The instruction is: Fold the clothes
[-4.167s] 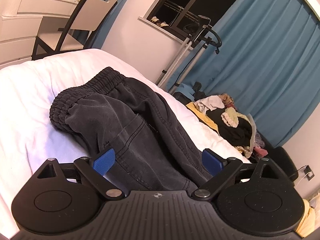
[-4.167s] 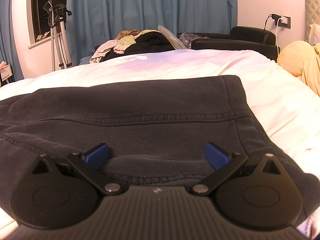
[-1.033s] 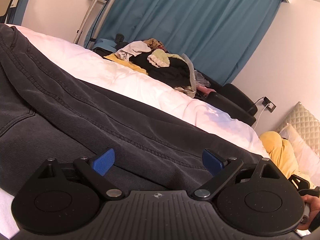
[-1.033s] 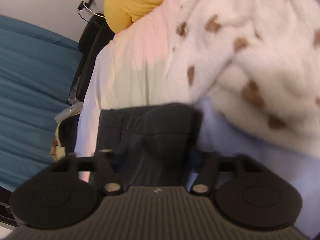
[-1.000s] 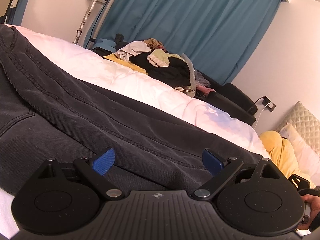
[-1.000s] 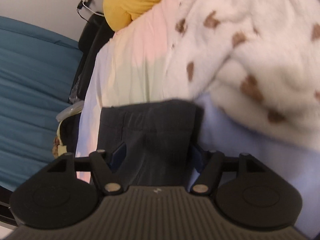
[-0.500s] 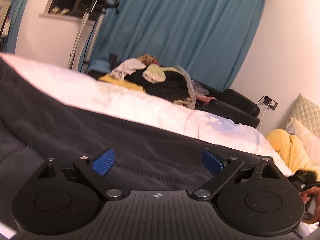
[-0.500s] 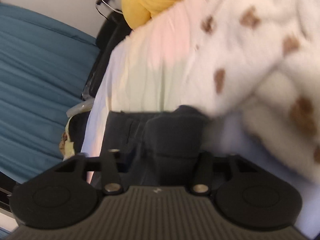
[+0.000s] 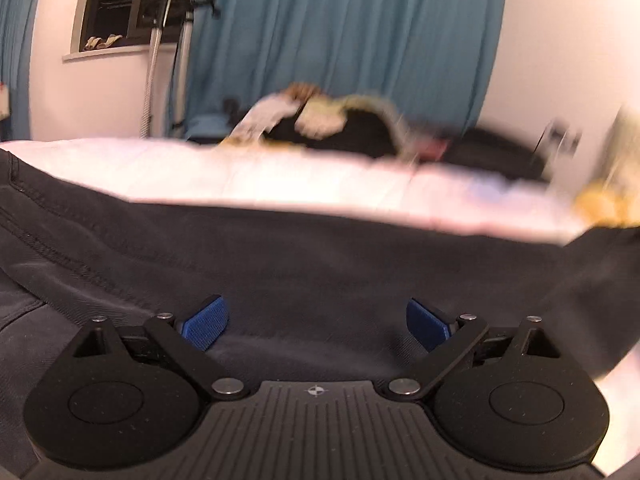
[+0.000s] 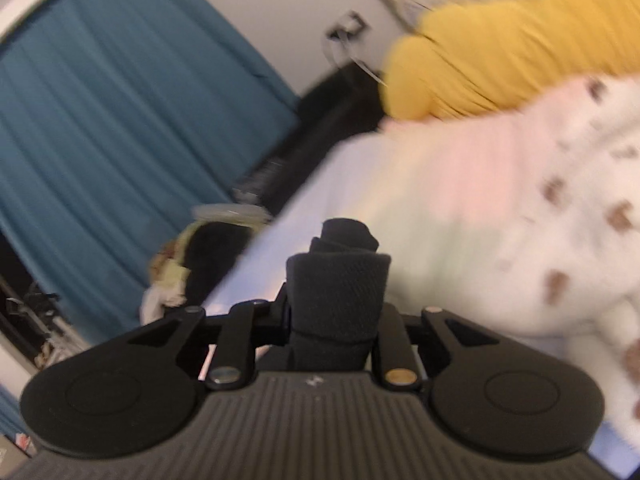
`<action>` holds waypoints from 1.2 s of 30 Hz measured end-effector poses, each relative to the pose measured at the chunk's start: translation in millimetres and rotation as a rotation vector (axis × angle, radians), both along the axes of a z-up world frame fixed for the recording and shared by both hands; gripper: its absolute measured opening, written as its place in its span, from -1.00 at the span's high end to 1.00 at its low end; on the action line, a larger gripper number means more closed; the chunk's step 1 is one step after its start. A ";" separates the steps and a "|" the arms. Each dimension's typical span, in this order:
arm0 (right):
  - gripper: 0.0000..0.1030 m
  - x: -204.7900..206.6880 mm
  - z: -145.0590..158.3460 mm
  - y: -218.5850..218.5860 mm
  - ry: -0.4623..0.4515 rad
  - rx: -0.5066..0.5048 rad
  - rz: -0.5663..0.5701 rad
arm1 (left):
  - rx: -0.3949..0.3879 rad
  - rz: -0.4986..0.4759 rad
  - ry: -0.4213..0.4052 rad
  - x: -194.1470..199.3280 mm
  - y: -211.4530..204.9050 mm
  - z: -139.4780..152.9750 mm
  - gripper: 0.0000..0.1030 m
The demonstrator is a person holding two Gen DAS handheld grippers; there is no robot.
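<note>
Trousers (image 10: pixel 338 292) now bunched, hiding tool fingertips

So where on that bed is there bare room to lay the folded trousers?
The open patch is the white bedsheet between the dark trousers and the clothes pile at the far edge. Toward the yellow cushion and spotted blanket it is crowded.

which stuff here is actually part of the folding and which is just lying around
Part of the job:
- dark trousers
- right tongs, shut on a bunched end of the trousers
- left tongs, open over the fabric

Just lying about:
- clothes pile
- yellow cushion
- spotted blanket
- blue curtain
</note>
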State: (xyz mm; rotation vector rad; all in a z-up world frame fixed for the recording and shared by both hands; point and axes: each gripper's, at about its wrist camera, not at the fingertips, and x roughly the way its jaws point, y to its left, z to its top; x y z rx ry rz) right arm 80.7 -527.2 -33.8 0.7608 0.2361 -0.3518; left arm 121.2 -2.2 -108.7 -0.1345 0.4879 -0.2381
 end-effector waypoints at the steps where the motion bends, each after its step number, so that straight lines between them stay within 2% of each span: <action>1: 0.58 3.7 10.7 11.2 -0.013 -0.029 0.018 | -0.016 0.010 -0.014 -1.9 2.9 6.1 -0.89; 6: 0.60 23.2 62.0 91.3 -0.094 -0.186 0.138 | -0.121 0.064 -0.107 -21.0 27.3 40.6 -0.89; 11: 0.61 47.5 88.3 216.5 -0.176 -0.307 0.330 | -0.218 0.136 -0.210 -39.6 64.3 72.0 -0.89; 14: 0.61 56.1 75.3 301.7 -0.180 -0.390 0.488 | -0.222 0.215 -0.266 -47.3 85.2 83.3 -0.90; 17: 0.62 61.4 26.4 381.6 -0.097 -0.497 0.662 | -0.243 0.271 -0.275 -49.1 106.8 83.4 -0.90; 19: 0.62 60.6 -10.3 418.4 -0.019 -0.560 0.752 | -0.278 0.298 -0.244 -44.4 120.0 76.8 -0.90; 22: 0.61 53.5 -52.8 450.0 0.070 -0.656 0.837 | -0.330 0.310 -0.210 -39.4 134.6 68.8 -0.89; 25: 0.61 49.2 -59.2 455.8 0.091 -0.675 0.873 | -0.357 0.284 -0.198 -40.0 139.7 68.2 -0.89; 27: 0.53 51.0 -53.2 453.5 0.107 -0.676 0.909 | -0.370 0.254 -0.185 -38.4 140.0 66.9 -0.89; 29: 0.29 60.6 -49.4 446.4 0.146 -0.657 0.988 | -0.385 0.226 -0.167 -36.6 141.1 64.3 -0.89; 30: 0.24 63.0 -44.0 441.2 0.157 -0.657 1.026 | -0.390 0.219 -0.159 -37.4 140.7 64.2 -0.89; 31: 0.13 62.5 -34.3 433.8 0.158 -0.670 1.062 | -0.391 0.212 -0.153 -37.7 140.1 63.2 -0.89; 32: -0.06 59.9 -23.9 425.3 0.151 -0.672 1.093 | -0.393 0.204 -0.147 -38.0 139.6 62.2 -0.89; 34: -0.31 48.5 -3.6 405.8 0.117 -0.645 1.129 | -0.395 0.173 -0.149 -38.8 135.2 62.2 -0.88; 36: -0.33 36.6 8.0 386.5 0.095 -0.622 1.118 | -0.386 0.133 -0.165 -42.7 127.4 63.7 -0.87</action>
